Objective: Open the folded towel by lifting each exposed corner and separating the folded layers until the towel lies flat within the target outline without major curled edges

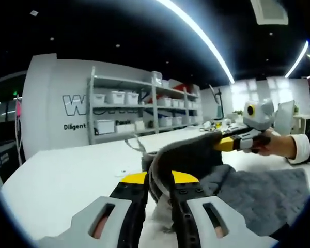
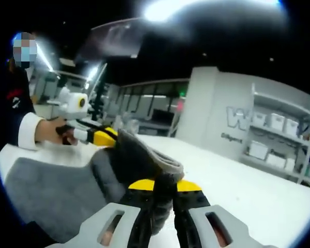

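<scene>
Left gripper view: both grippers, left gripper (image 1: 159,187) & right gripper (image 2: 163,192), clamp towel (image 1: 263,194) edge, lifted off table (image 1: 67,175); mid-unfold. Next: pull apart, lay flat.

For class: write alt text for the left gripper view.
The left gripper is shut on a raised fold of the grey towel above a white table. The right gripper, held by a hand, grips the same fold farther along.

Bare table (image 1: 67,175) beyond towel (image 1: 263,194) (shelving (image 1: 139,108) far back).
</scene>
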Available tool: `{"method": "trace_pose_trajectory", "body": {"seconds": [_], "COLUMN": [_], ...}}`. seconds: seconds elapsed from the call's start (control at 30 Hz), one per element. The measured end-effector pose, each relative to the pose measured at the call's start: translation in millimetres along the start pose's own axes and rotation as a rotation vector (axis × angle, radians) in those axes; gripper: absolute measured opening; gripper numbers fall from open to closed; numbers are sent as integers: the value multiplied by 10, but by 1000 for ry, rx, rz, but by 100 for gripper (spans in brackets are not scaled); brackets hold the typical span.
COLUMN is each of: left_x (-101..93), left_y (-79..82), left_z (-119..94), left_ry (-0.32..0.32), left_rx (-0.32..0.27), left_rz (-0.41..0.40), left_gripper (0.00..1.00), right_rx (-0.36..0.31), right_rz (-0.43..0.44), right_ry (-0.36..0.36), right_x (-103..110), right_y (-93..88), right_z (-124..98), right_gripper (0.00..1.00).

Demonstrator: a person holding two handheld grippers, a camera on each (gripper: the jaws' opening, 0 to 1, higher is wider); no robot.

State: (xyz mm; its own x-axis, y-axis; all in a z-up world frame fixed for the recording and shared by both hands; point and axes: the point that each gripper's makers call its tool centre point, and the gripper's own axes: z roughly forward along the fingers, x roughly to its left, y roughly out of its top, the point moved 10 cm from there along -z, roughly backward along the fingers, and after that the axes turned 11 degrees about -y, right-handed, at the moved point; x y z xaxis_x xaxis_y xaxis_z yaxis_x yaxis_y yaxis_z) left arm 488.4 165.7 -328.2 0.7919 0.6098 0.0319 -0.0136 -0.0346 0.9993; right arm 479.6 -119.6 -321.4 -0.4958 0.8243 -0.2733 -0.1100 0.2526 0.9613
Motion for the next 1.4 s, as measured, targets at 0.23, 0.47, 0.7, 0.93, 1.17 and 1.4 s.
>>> {"method": "trace_pose_trajectory", "body": {"seconds": [0.23,0.47,0.7,0.93,1.17,1.4], "left_x": [-23,-58,-83,-91,-88,-98], "left_y": [-57,-141,-189,-235,-269,-260], "left_z": [25,63,79,86,87,87], "left_ry": [5,11,20,24,33,27], "left_rx": [17,64,112,152,173,174], "left_rz": [-5,-11,-25,-56,-51,-43], "left_gripper": [16,18,25,30,33,33], "right_rx": [24,33,62,131,172,155], "right_rz": [-4,-24,-39,-27,-112,-153], "right_ry": [-8,-17,-21,-37,-73,-134], "right_x": [-9,-36,-43,-70,-73,-148], "right_y": [-110,-172,-247,-355,-425,-397], "right_z": [53,110,246,394,488,457], "right_gripper": [5,6,6,7,17,27]}}
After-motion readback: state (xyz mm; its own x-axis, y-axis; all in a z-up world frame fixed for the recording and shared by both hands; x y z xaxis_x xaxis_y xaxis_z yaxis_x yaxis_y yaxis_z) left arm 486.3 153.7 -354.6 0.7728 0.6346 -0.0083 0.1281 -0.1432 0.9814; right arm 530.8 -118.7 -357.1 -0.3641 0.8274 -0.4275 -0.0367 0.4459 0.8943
